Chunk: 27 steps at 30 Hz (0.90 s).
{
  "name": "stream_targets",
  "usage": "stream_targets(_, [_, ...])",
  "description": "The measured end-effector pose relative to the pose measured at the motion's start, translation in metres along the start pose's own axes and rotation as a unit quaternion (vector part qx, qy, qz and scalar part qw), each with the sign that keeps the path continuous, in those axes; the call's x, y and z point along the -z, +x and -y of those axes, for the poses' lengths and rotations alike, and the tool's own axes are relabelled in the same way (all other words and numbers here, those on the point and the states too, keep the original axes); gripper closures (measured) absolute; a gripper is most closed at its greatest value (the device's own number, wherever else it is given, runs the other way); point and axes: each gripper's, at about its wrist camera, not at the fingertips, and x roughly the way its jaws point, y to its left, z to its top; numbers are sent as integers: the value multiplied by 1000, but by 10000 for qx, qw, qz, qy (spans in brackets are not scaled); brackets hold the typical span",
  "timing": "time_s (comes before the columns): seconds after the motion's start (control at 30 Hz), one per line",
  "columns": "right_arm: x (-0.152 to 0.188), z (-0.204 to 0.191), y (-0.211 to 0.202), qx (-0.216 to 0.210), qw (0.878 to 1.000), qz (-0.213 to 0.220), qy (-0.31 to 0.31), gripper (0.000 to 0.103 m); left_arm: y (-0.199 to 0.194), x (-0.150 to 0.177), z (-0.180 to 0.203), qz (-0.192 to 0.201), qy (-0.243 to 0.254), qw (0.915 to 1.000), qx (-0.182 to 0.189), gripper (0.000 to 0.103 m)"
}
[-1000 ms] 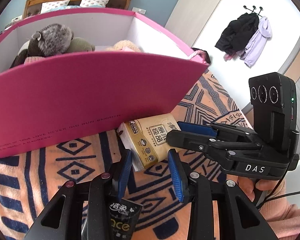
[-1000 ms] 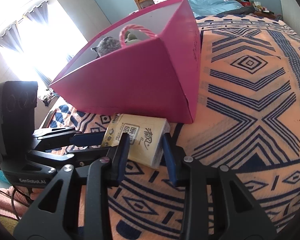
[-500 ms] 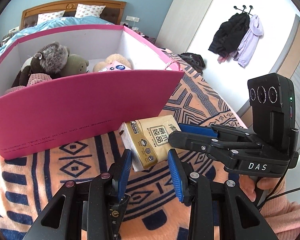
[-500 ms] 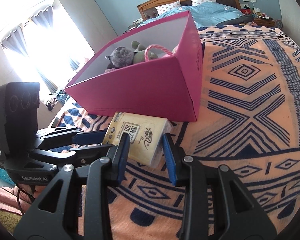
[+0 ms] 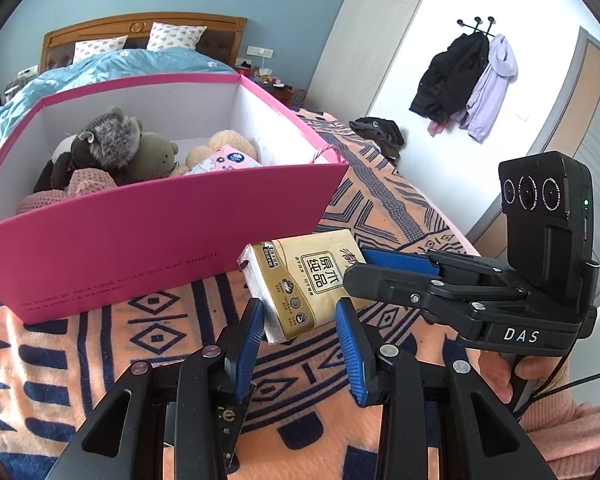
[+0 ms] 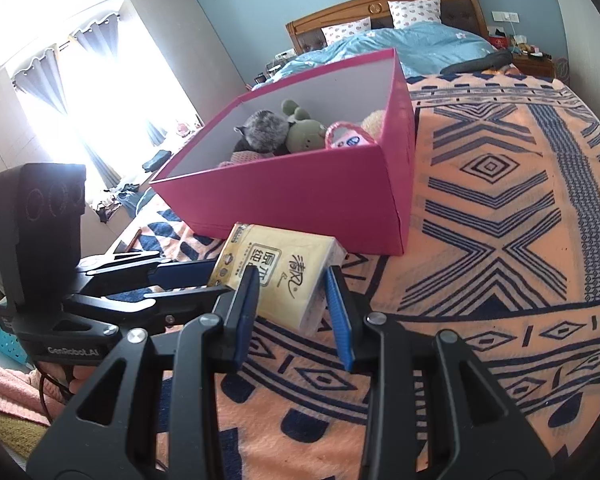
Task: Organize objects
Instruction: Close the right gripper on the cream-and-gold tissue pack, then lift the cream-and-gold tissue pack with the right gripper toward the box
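I hold a yellow tissue pack [image 5: 306, 280] off the patterned bedspread [image 5: 100, 340] with both tools at once. My left hand-held gripper [image 5: 300, 334] has its blue pads on either side of the pack's near end, clenched on it as far as this view lets me judge, since the left pad's contact is hard to make out. My right hand-held gripper [image 6: 292, 304] grasps the same pack from the other end; its pads press the pack's two long sides. In the left view the right tool reaches in from three o'clock, with my fingers [image 5: 500, 376] wrapped around its handle.

The pack hangs tilted, just in front of the pink box [image 5: 160, 248], which sits on the bedspread at eleven o'clock from my left tool. Inside the box lie a grey plush [image 5: 108, 142], a green plush [image 5: 156, 156], a tan plush [image 5: 228, 140] and a pink packet [image 5: 220, 160]. Coats [image 5: 464, 80] hang on a wall rack at one o'clock.
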Motion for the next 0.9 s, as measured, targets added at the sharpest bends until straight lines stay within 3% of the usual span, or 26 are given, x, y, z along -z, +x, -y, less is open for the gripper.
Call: stream_targets(0.9, [-14, -16, -23, -68, 9987, 371, -334, 66, -22, -10, 10, 318, 103, 9994, 23, 66])
